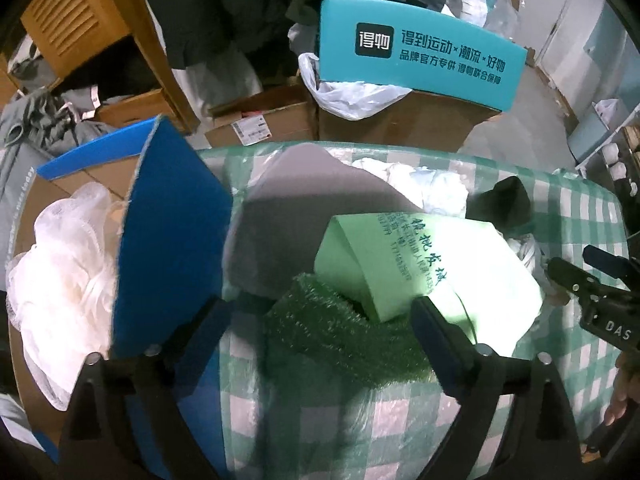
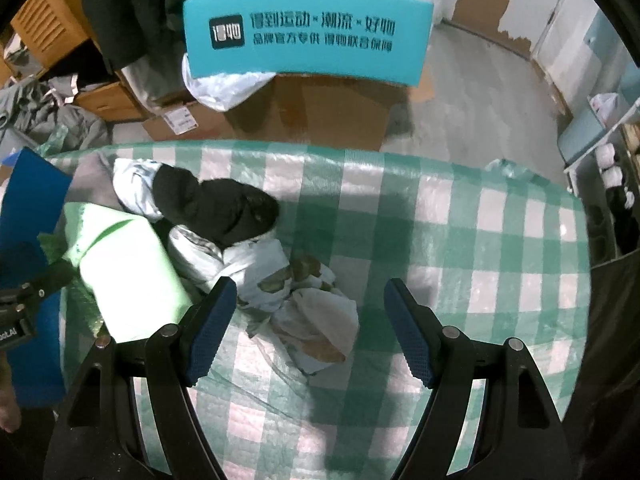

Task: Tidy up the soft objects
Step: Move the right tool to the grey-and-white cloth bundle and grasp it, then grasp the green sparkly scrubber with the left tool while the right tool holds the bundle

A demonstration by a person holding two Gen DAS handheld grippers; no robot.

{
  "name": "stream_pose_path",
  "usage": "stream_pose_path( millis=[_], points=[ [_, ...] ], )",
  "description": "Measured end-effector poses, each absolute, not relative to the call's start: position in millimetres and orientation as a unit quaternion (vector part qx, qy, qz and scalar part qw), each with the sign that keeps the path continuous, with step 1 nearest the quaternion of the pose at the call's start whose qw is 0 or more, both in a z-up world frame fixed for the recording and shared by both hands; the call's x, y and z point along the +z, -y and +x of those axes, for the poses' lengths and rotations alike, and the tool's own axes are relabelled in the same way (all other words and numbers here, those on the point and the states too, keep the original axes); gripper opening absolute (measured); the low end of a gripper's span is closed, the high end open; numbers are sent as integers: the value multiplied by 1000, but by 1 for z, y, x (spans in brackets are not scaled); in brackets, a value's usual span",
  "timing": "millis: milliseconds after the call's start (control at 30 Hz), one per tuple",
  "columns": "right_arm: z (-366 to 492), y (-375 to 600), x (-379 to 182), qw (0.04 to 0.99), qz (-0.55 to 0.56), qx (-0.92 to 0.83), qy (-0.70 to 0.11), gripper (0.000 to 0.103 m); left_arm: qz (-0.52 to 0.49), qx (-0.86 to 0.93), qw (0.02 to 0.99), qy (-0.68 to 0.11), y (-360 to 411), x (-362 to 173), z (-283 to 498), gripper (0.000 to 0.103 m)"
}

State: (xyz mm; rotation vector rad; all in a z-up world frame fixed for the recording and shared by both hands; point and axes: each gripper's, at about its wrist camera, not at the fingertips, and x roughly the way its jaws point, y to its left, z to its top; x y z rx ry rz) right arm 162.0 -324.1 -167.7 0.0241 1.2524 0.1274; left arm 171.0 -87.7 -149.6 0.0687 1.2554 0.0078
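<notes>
A dark green scrub pad (image 1: 340,336) lies on the green-checked tablecloth (image 1: 360,432), between the fingers of my open left gripper (image 1: 320,332). Behind it are a pale green foam sheet (image 1: 432,272) with writing, a grey pad (image 1: 304,216), white cloth (image 1: 424,184) and a black sock (image 1: 504,204). A cardboard box with blue flaps (image 1: 172,248) at the left holds a white mesh puff (image 1: 64,272). My right gripper (image 2: 310,328) is open over a patterned white cloth bundle (image 2: 288,292) beside the black sock (image 2: 216,208) and foam sheet (image 2: 128,280).
A teal-lidded cardboard box (image 1: 416,44) with a plastic bag stands behind the table. More cartons (image 1: 260,120), clothes and a wooden cabinet (image 1: 80,20) crowd the far left. A white shelf (image 2: 600,152) stands at the right. The right half of the tablecloth (image 2: 480,240) shows bare.
</notes>
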Motion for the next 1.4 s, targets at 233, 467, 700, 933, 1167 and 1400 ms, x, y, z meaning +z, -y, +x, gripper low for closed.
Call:
stream_pose_path(
  millis=[233, 467, 700, 933, 1167, 1400],
  points=[
    [168, 318, -185, 800, 14, 63, -596, 76, 51, -20, 805, -590, 101, -161, 174, 96],
    [174, 314, -190, 805, 17, 77, -588, 76, -4, -44, 780, -625, 91, -190, 181, 96],
    [168, 295, -199, 786, 3, 118, -607, 62, 18, -81, 774, -628, 105, -196, 168, 88],
    [153, 286, -205, 767, -17, 127, -629, 44, 49, -109, 770, -627, 121, -199, 152, 85],
    [128, 298, -211, 751, -10, 108, -652, 42, 66, -134, 764, -628, 129, -199, 135, 85],
    [98, 314, -213, 735, 4, 89, -672, 42, 75, -143, 760, -630, 120, -196, 113, 85]
  ],
)
